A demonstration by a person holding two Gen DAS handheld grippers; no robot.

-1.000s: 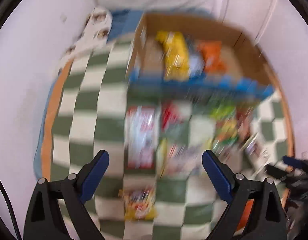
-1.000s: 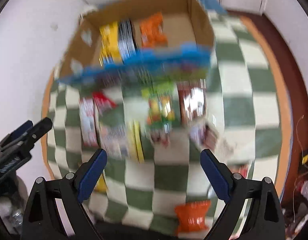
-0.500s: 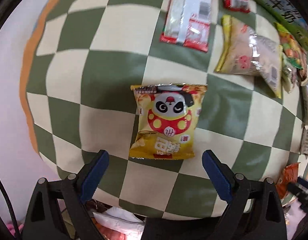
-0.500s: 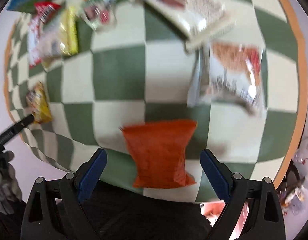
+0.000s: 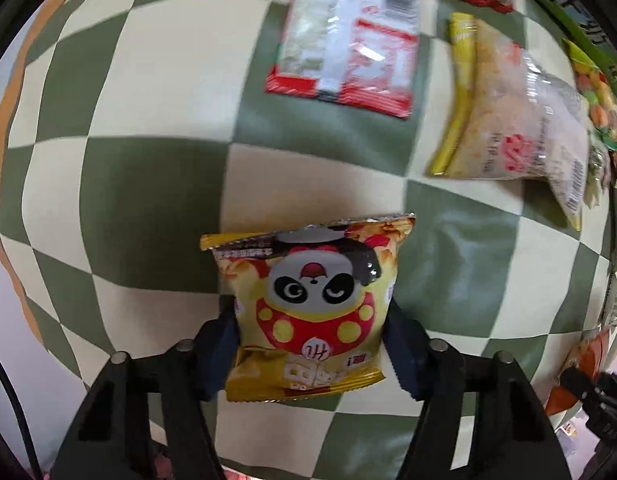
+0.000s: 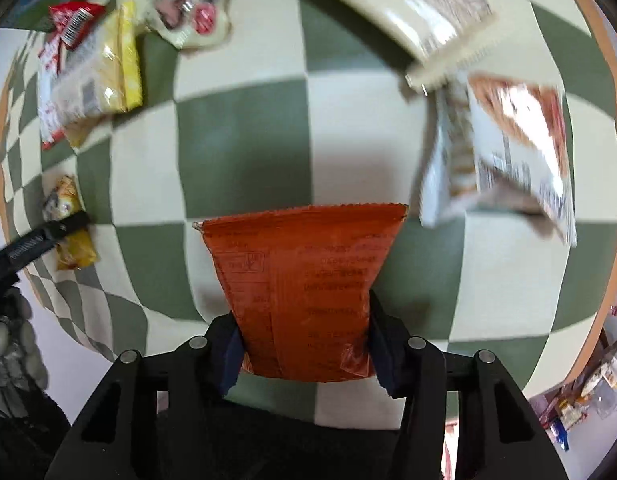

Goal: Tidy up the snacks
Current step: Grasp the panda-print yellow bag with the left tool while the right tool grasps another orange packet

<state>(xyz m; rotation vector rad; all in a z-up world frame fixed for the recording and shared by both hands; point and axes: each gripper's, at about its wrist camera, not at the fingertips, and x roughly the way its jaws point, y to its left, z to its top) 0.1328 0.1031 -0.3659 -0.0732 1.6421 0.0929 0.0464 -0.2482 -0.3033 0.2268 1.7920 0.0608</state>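
Left wrist: fingers (image 5: 312, 344) have just closed on panda bag (image 5: 308, 304); right fingers (image 6: 304, 340) on orange packet (image 6: 304, 284) (other snacks well apart).

Domestic interior: a green-and-cream checked cloth (image 5: 156, 184) covers the frame, with snack packets (image 6: 96, 68) scattered along the upper edge.

The red-and-white packet (image 5: 348, 36) is blurred and cut off by the top edge.
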